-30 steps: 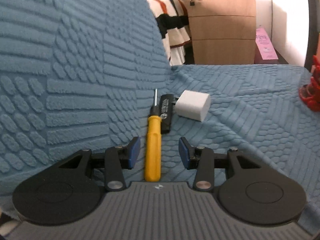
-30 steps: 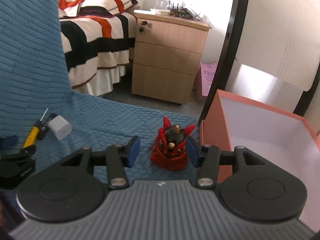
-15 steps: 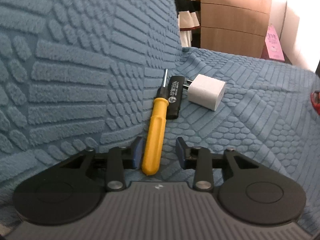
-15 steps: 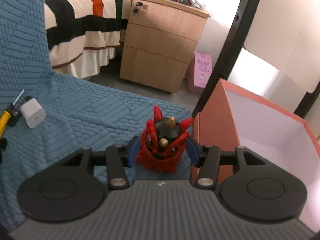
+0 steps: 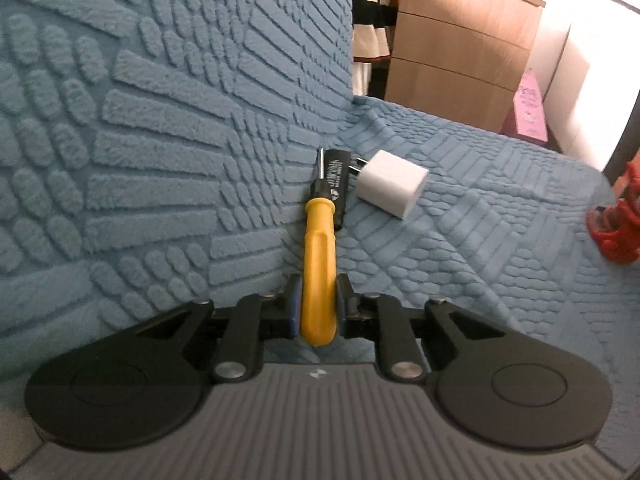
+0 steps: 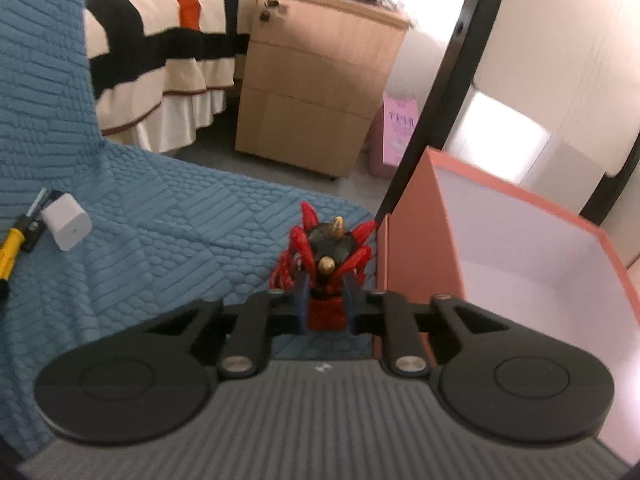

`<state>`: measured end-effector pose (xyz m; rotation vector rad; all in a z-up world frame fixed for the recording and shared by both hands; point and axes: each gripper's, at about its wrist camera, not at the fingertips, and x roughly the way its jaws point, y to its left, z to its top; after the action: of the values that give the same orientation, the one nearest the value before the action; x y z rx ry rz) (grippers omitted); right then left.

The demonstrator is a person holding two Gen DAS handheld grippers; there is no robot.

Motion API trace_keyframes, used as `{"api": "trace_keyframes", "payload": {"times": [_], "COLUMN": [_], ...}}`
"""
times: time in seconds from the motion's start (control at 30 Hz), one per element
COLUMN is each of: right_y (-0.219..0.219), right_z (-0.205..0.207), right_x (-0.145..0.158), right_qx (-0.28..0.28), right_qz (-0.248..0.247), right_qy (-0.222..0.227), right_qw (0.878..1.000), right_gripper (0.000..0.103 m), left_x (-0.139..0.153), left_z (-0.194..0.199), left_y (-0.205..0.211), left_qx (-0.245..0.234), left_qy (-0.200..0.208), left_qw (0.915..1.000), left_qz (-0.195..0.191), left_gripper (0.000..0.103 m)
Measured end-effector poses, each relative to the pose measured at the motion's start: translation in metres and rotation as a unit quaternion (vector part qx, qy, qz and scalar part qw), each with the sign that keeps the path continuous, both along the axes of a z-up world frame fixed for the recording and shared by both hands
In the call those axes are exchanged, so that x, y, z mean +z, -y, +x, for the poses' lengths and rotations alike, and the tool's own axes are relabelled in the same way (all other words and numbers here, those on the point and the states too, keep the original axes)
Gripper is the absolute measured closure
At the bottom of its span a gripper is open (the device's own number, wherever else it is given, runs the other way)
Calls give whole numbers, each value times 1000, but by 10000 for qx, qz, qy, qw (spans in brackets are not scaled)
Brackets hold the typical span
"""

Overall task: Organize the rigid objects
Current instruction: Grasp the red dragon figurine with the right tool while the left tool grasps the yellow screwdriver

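A blue textured sofa cover (image 5: 460, 216) spreads over the seat and rises up the backrest at the left of both views. Just beside the seat's right edge stands an open orange box (image 6: 420, 248) with pale inner walls, its near wall next to the right gripper. Beyond it are a wooden drawer cabinet (image 6: 312, 92) and a bed with a striped blanket (image 6: 160, 40).

The right gripper (image 6: 326, 306) is closed narrowly on the base of a red spiky figurine (image 6: 328, 256), whose dark head and gold tips rise above the fingertips, close to the box wall. The left gripper (image 5: 318, 306) is clamped on the butt end of a yellow-handled screwdriver (image 5: 318, 256), which lies along the crease where seat meets backrest, its shaft pointing away. Beside the shaft lies a small black stick with white lettering (image 5: 336, 184), and a white plug adapter (image 5: 392, 188) rests just to its right, prongs toward the stick.
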<state>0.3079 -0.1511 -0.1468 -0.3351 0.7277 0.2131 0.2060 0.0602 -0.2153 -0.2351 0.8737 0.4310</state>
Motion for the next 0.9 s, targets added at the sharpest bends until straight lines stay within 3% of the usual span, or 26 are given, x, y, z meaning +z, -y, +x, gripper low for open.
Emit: {"api": "trace_keyframes", "payload": {"times": [0.13,0.47,0.6,0.7,0.77,0.83,0.9], "right_y": [2,7,7,4,2,-2,-5], "right_z": [-13,-24,-21,-15,-10,-6,-5], "right_x": [5,-2,-5,-7,-8,-10,-13], "right_qx": [243,244,212,195,121,53,97], "right_qz": [189,274,270,240,188,36,-129], "right_qy": [40,216,354,370,450,581,714], "right_qw": [9995,9991,9988,9988,9987,9983,9973], "right_gripper": [85,83,60,58,51,37,36], "left_x": [6,10,10,11,13,14,12], "left_z": [-9,-28,-35,-36,-37,-37,-36], "left_y": [5,16,14,21,25,29,36], "left_qx": [-80,-98,-24,-163,-220,-284,-367], "left_qy": [104,238,275,181,186,202,163], "left_qw": [9994,9960,9947,9961,9961,9956,9960], "left_qz": [-324,-858,-995,-846,-835,-871,-798], "left_gripper": [83,83,83,83,83,83,83]}}
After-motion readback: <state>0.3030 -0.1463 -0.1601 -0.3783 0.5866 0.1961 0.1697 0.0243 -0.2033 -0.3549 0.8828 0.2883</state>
